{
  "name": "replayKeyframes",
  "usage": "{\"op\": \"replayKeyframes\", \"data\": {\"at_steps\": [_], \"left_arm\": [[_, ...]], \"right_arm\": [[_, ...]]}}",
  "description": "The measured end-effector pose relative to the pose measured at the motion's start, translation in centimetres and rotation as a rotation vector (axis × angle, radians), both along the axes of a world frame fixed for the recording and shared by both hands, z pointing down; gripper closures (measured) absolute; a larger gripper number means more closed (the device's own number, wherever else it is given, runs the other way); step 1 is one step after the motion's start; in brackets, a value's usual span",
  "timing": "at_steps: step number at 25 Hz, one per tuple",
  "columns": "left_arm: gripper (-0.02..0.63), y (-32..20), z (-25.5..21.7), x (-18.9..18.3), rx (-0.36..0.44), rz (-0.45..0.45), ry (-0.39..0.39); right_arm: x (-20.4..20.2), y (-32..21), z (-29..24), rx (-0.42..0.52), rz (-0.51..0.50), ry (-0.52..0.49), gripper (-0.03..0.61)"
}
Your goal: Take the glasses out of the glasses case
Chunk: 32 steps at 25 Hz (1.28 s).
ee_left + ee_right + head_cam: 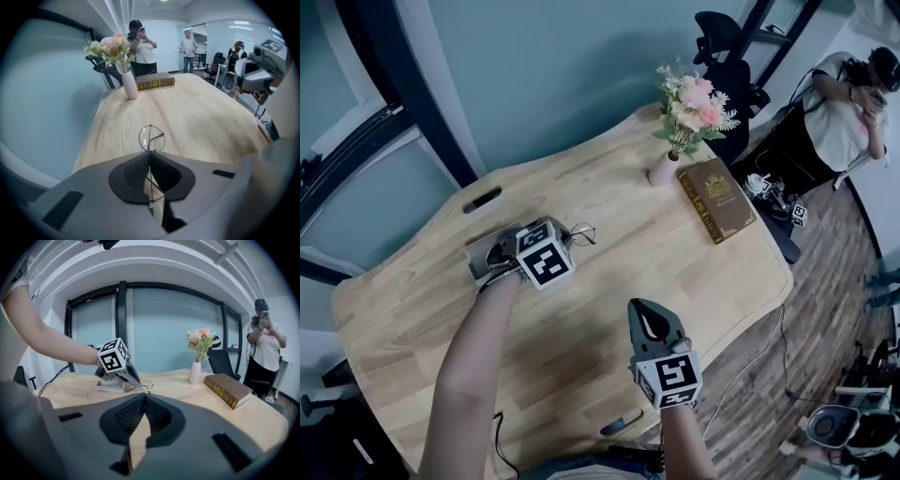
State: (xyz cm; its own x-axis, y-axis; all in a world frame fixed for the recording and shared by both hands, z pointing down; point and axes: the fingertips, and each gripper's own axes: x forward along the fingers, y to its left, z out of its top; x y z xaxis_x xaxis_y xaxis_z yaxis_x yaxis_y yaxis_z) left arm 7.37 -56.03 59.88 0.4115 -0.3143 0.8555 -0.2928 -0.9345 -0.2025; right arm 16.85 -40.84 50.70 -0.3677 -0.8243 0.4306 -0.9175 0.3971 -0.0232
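Cannot follow the glasses (pixel 150 138) whole in the left gripper view: only one lens past the tips, the rest lost between the closed jaws of the left hand-held gripper (pixel 149 153). Cannot see most of the glasses case (pixel 480 255) in the head view, buried under that gripper. Cannot read the gold print on the book (pixel 717 199), too small.

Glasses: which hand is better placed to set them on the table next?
Likely left: the left gripper is shut on the glasses by the case; the right gripper is shut, empty, farther off.
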Motion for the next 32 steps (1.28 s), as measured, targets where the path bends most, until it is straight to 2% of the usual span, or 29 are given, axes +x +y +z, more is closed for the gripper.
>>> {"op": "replayKeyframes", "data": {"at_steps": [10, 15, 16, 18, 23, 32], "left_arm": [[0.589, -1.3, 3.0, 1.3, -0.013, 0.002, -0.033], [0.588, -1.5, 2.7, 1.2, 0.024, -0.003, -0.036], [0.575, -1.4, 2.6, 1.1, 0.028, -0.002, -0.032], [0.498, -1.0, 2.1, 0.9, 0.027, -0.003, -0.017], [0.380, 0.5, -1.8, -0.7, 0.074, -0.033, 0.053], [0.367, 6.3, -12.9, -8.6, 0.282, -0.195, 0.238]], "right_arm": [[1.2, -1.5, 1.7, -0.023, -0.010, 0.001, 0.568], [1.3, -1.3, 1.9, -0.031, -0.008, -0.002, 0.567], [1.2, -1.3, 1.8, -0.029, -0.007, -0.002, 0.568], [1.1, -1.3, 1.5, -0.023, -0.009, 0.002, 0.567], [0.2, -0.8, -0.5, 0.018, -0.013, 0.012, 0.566], [-2.6, 2.7, -6.3, 0.126, -0.020, 0.042, 0.567]]}}
